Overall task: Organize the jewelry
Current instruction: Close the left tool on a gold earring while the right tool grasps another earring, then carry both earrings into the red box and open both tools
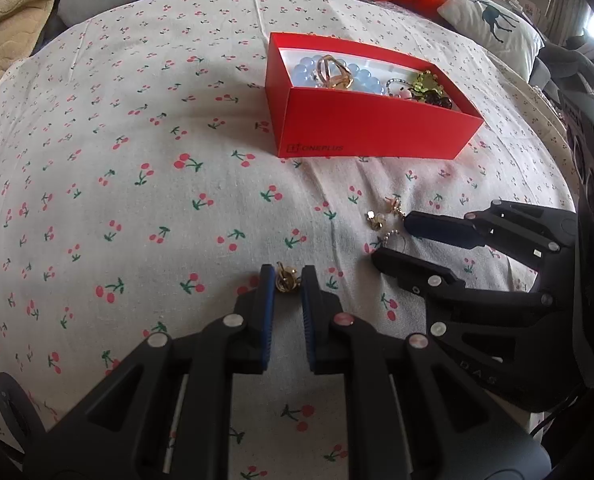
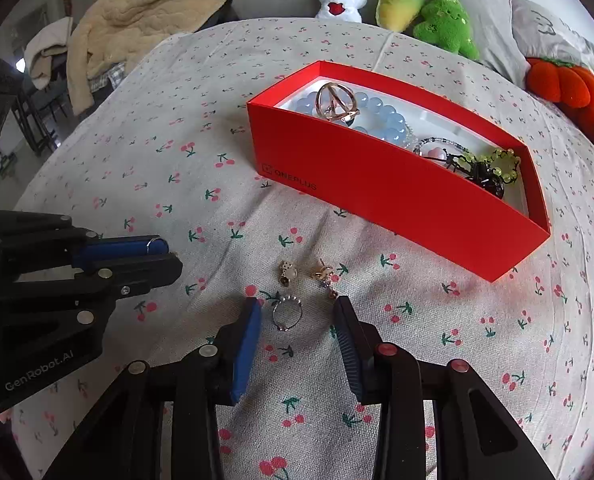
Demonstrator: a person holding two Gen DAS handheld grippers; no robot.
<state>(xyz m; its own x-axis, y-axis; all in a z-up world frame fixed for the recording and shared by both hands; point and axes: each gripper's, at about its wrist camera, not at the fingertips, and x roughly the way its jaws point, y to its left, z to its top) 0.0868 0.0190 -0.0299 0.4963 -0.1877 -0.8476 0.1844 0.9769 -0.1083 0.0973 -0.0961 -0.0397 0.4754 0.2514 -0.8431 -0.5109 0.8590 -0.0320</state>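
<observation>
Mid-pickup of loose pieces off cherry-print bedsheet point(image 1: 137, 140). Left gripper point(image 1: 288, 280) nearly closed around small gold earring point(image 1: 286, 279), contact unclear. Right gripper point(image 2: 297, 314) spread wide, straddling thin beaded wire ring point(image 2: 287, 314); two small gold earrings point(image 2: 305, 274) just beyond. Next: pinch, lift, carry to open red cardboard box point(image 2: 377, 192), already holding pale blue bead bracelet point(image 2: 381, 118).

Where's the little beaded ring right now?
In the right wrist view the beaded ring lies on the cherry-print sheet, between the open right tool's fingertips, just nearer than two small earrings and the red box.
</observation>
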